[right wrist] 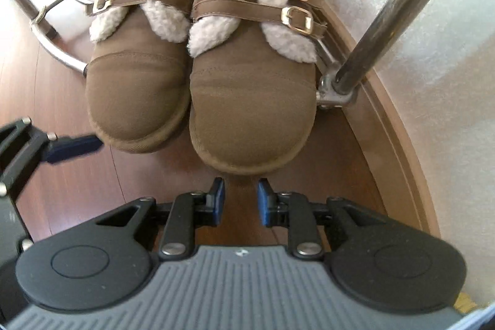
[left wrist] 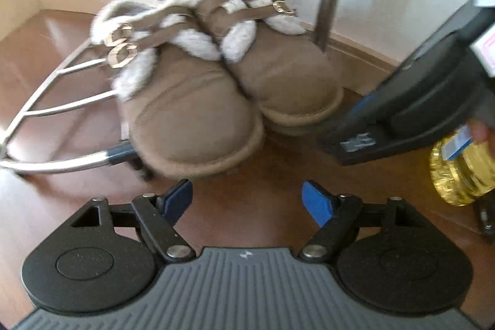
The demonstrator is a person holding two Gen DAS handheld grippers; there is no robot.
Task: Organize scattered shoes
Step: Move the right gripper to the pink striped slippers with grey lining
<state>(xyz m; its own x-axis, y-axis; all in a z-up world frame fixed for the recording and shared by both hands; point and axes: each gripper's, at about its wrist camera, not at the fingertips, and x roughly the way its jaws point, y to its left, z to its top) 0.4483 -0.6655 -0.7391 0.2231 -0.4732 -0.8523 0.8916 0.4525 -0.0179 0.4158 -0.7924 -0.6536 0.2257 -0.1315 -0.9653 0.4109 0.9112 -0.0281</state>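
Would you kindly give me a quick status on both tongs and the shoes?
Left tongs open, empty. Right tongs nearly closed, empty. Tan fleece-lined buckle shoes paired on chrome rack. Yellow oil bottle nearby.

- Two tan-brown suede shoes (right wrist: 198,57), cream-white fleece trim, brown straps with pale gold buckles.
- Shiny silver metal rack (right wrist: 386,30) under them.
- Reddish-brown wood-grain floor (right wrist: 77,160), beige skirting, white wall.
- Left gripper (left wrist: 247,200) and right gripper (right wrist: 238,197): black arms, blue pads, ribbed grey base.
- Yellow ridged bottle (left wrist: 461,175), blue label.
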